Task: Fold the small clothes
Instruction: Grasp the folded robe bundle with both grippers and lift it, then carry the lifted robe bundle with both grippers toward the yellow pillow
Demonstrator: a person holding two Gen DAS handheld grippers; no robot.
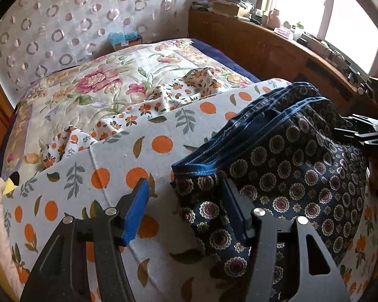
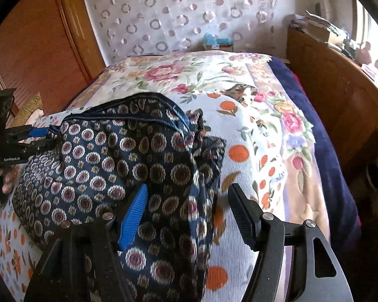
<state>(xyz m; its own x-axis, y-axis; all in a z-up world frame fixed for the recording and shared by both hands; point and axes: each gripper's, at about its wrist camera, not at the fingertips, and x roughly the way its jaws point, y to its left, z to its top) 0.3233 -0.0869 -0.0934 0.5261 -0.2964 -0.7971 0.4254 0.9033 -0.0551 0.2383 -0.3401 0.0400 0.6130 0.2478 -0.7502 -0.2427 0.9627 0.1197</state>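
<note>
We see floral bedspread (image 1: 108, 80) on bed, circle-patterned curtain (image 2: 184, 12) behind, cluttered wooden headboard shelf (image 1: 277, 40) under bright window (image 1: 302, 0).

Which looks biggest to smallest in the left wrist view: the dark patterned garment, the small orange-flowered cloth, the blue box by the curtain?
1. Dark patterned garment, though it lies nearest the camera, which inflates it.
2. Orange-flowered cloth, crumpled farther back.
3. Blue box, smallest, but also farthest away.
</note>
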